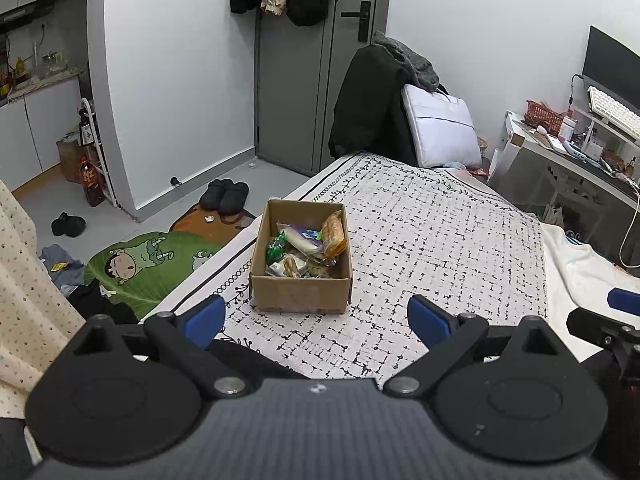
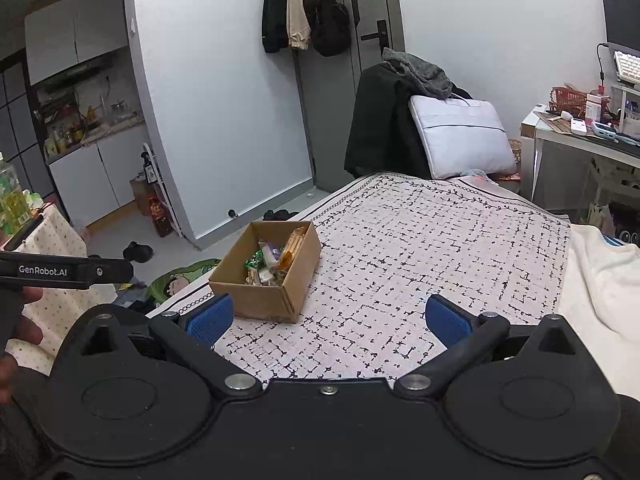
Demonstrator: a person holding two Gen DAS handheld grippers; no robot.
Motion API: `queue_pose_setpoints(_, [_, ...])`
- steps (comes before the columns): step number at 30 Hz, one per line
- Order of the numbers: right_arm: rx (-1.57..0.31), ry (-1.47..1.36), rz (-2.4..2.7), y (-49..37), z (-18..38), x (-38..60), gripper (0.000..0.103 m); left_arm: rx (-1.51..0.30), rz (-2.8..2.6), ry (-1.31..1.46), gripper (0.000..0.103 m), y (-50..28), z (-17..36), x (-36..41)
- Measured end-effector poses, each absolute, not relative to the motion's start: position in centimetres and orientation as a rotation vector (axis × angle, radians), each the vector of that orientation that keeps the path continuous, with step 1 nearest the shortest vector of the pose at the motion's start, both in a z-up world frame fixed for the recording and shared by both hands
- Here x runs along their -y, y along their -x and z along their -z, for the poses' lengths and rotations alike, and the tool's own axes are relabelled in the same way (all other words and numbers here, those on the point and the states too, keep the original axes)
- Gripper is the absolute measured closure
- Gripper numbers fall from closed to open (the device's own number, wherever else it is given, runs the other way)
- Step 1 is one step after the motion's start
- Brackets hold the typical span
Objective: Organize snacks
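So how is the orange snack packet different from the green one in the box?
The orange snack packet is the bigger of the two and stands tilted against the right wall of the cardboard box. The green snack packet is smaller, shiny and crinkly, and sits low by the left wall. Both are sealed snacks lying inside the same open box, and neither gripper is touching them.
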State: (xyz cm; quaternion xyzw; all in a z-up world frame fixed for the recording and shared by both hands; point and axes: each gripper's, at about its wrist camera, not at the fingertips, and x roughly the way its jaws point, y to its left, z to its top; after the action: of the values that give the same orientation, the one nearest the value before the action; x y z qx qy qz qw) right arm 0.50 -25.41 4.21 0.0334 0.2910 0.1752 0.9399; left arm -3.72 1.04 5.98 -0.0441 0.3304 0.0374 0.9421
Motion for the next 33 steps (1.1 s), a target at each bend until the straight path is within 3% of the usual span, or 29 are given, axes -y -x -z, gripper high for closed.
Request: queue_pose_setpoints(33, [-0.588,-0.063,-0.348,-0.14,-4.45,25.26,0.0,-0.651,-0.048,0.102,0.006,4.41,-6.21,-0.56])
